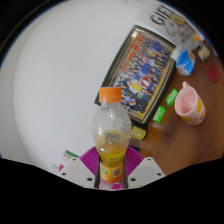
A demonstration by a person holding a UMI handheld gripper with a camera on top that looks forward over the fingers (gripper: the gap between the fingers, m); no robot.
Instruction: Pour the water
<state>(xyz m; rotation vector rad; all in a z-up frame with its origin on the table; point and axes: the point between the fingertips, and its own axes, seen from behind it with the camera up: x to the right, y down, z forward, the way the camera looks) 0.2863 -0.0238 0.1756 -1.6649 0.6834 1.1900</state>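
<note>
The tool (112, 172) pinches a bottle (111, 135) low on its body, both purple pads (93, 160) pressed against its yellow label, so the bottle stands upright between the fingers with its orange cap (110, 95) still on. The liquid inside looks pale and fills much of the clear body. Beyond it, across the white desk (55, 90), a pink cup (189, 104) lies tilted with its mouth facing sideways, just beside a framed picture (150, 72) and a small green block (161, 114). The likely trouble starts with the cap: tipping the bottle as it stands would pour nothing. The grip sits low, so a full bottle could swing or slip in the pads once tilted. The cup, if it is the target, appears not to be upright and would spill whatever reaches it, wetting the picture next to it. A blue item (186, 62) farther back is too small to identify.
</note>
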